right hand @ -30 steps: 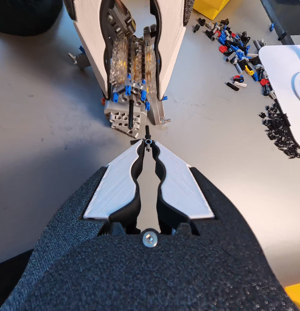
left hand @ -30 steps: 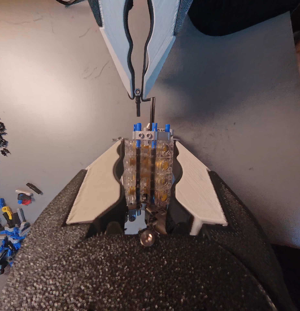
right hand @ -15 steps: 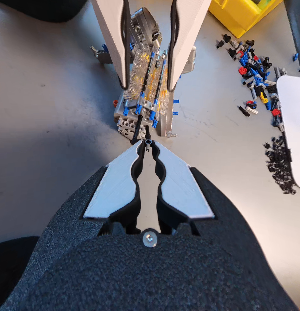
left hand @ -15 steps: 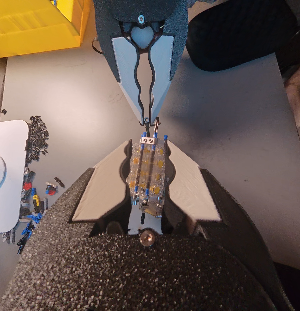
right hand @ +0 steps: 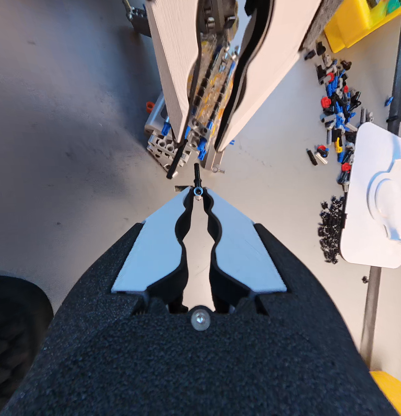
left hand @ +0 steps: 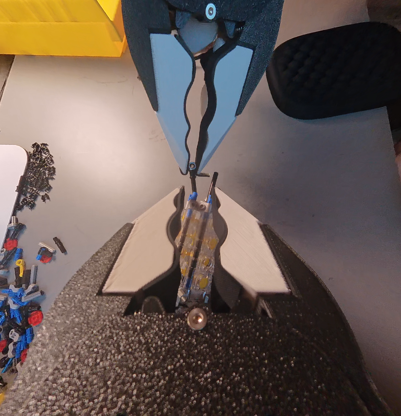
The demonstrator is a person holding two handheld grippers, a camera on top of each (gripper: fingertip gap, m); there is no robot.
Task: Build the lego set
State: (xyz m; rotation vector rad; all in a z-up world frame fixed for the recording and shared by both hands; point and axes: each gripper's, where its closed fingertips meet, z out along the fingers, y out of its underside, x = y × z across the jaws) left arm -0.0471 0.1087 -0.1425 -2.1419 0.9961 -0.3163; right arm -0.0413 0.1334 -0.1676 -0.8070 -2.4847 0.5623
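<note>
Now – left gripper (left hand: pixel 198 191) grips clear block assembly (left hand: pixel 196 254) | right gripper (right hand: pixel 197 191) pinches black pin (right hand: pixel 197 173)

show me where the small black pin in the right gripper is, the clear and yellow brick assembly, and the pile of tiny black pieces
small black pin (right hand: pixel 197 174): right wrist view, on its shaft.
clear and yellow brick assembly (left hand: pixel 198 252): left wrist view, on its clear middle.
pile of tiny black pieces (right hand: pixel 331 234): right wrist view, mid-heap.

It looks like a workshop or lab bench for building small kits: a scuffed grey bench (left hand: pixel 307 202), heaps of loose plastic construction pieces (right hand: pixel 337 108) in blue, black and red, a pile of tiny black pins (left hand: pixel 35 175), and a yellow parts bin (left hand: pixel 55 27) at the edge.
</note>
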